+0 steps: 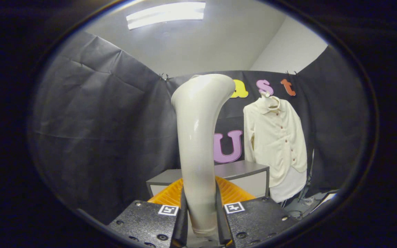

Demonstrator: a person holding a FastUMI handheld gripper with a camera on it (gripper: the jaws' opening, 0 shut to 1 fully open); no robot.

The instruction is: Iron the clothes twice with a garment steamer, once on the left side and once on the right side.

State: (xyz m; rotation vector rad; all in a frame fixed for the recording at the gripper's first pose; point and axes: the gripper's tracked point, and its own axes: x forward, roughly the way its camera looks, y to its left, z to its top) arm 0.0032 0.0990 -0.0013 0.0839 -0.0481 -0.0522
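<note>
While the gripper (201, 220) clamps the steamer (198, 144) upright between its fingers, the shirt (276, 144) hangs well beyond, ahead and to the right, seemingly on a hanger, its length running vertically.

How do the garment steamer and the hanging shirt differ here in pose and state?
The garment steamer stands upright between the fingers, clamped by the gripper; the shirt hangs free on a hanger, beyond the fingers and to their right. The steamer looks smooth, hard and glossy; the shirt is soft cloth with a row of dark buttons. The steamer rises close in front of an orange rack; the shirt hangs beside a grey cabinet. Both are cream-white.
</note>
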